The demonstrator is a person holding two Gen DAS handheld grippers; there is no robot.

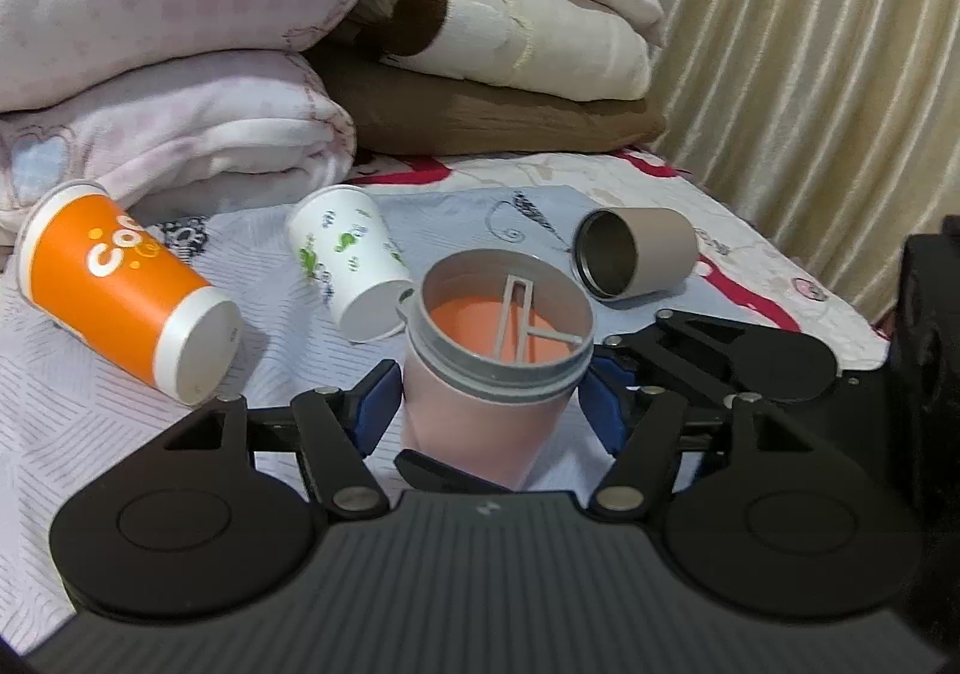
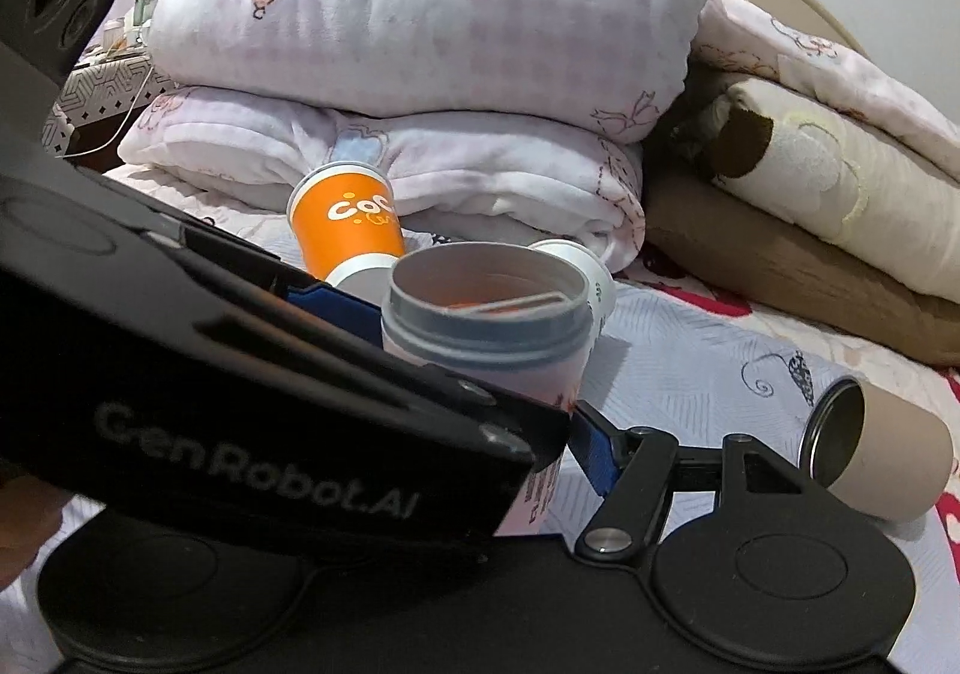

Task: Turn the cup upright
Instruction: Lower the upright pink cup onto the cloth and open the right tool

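A pink cup with a grey threaded rim (image 1: 480, 404) stands upright on the bed sheet, mouth up, with a grey strainer inside. My left gripper (image 1: 483, 404) has its blue pads on both sides of the cup, shut on it. In the right wrist view the same cup (image 2: 486, 326) stands between my right gripper's (image 2: 480, 404) blue pads. The left gripper's black body crosses in front and hides the right gripper's left finger. An orange cup (image 1: 126, 296), a white cup with green print (image 1: 348, 266) and a beige cup (image 1: 636, 251) lie on their sides.
Folded pink and white blankets (image 1: 168, 62) and brown and cream ones (image 1: 510, 74) are stacked behind the cups. A beige curtain (image 1: 810, 74) hangs at the right. The bed's right edge runs close to the beige cup (image 2: 882, 458).
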